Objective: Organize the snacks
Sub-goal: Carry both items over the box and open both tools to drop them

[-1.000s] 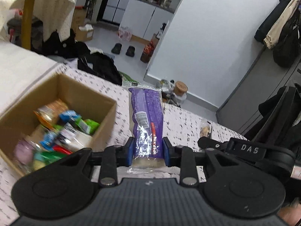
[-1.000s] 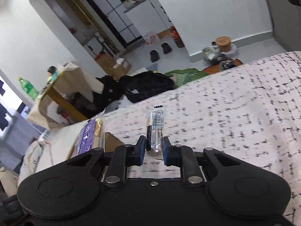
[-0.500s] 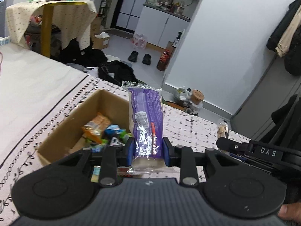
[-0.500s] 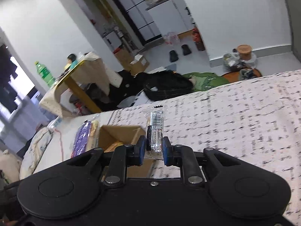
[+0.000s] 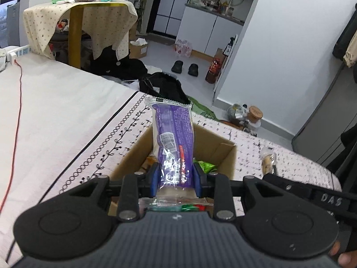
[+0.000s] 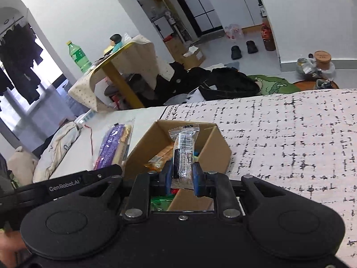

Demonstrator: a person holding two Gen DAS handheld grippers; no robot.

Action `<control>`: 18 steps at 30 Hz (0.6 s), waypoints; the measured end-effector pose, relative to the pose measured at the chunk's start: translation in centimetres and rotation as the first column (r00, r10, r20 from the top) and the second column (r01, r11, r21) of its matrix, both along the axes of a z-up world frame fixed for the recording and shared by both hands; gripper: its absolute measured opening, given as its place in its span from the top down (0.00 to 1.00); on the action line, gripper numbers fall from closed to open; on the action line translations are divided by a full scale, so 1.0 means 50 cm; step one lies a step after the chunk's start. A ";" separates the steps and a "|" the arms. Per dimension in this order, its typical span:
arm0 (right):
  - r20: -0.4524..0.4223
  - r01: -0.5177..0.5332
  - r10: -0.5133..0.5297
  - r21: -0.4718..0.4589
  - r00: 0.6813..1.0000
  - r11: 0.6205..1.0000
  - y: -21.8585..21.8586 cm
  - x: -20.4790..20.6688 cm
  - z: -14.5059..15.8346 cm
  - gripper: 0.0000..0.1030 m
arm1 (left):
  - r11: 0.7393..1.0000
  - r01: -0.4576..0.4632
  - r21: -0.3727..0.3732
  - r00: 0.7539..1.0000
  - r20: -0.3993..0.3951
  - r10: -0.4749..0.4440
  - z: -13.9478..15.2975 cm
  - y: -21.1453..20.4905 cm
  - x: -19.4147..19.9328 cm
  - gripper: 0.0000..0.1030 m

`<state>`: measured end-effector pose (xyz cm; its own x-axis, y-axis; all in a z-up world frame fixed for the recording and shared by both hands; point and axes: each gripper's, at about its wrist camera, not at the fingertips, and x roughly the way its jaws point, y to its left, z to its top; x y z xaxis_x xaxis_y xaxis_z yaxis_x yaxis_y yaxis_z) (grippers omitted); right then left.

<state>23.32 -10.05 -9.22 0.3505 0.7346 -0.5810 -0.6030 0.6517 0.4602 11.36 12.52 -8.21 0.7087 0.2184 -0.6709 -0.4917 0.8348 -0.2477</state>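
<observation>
Left gripper (image 5: 176,182): I am pinching the purple snack packet (image 5: 173,143) between the blue fingers (image 5: 154,179), gripping it near its lower end. The packet is standing upright, its crimped top edge pointing away from the camera. In the left wrist view it is sitting in front of and over the open cardboard box (image 5: 219,148), which is resting on the patterned bedspread (image 5: 252,143). A green wrapper (image 5: 204,166) is showing inside the box just right of the packet, and more wrappers are lying under the fingers.

Right gripper (image 6: 183,178): I am pinching a small clear-wrapped black snack bar (image 6: 183,156) between the blue fingers (image 6: 197,179), also upright, with its sealed top edge uppermost. In the right wrist view it is hovering over the near part of the same cardboard box (image 6: 217,147). An orange packet (image 6: 159,159) is lying inside the box just left of the bar; green wrappers are visible below the fingers.

Cross-views: the right gripper's arm, marked DAS, is entering the left wrist view at right, carrying its bar (image 5: 266,162) beside the box. The left gripper's arm is entering the right wrist view at left, with the purple packet (image 6: 113,144) beside the box's left wall.

Surroundings: a draped side table (image 6: 125,55) with a green bottle (image 6: 78,54) is standing across the room.
</observation>
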 end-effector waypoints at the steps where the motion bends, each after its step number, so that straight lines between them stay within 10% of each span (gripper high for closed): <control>1: 0.002 0.000 0.000 0.000 1.000 1.000 0.002 -0.002 0.001 0.82 | 1.000 0.010 0.001 1.000 -0.009 -0.010 -0.003 0.006 0.000 0.71; 18: -0.017 -0.011 0.011 -0.006 1.000 1.000 0.032 -0.006 -0.002 0.82 | 0.998 -0.008 0.057 0.988 -0.155 0.016 -0.044 0.037 0.016 0.67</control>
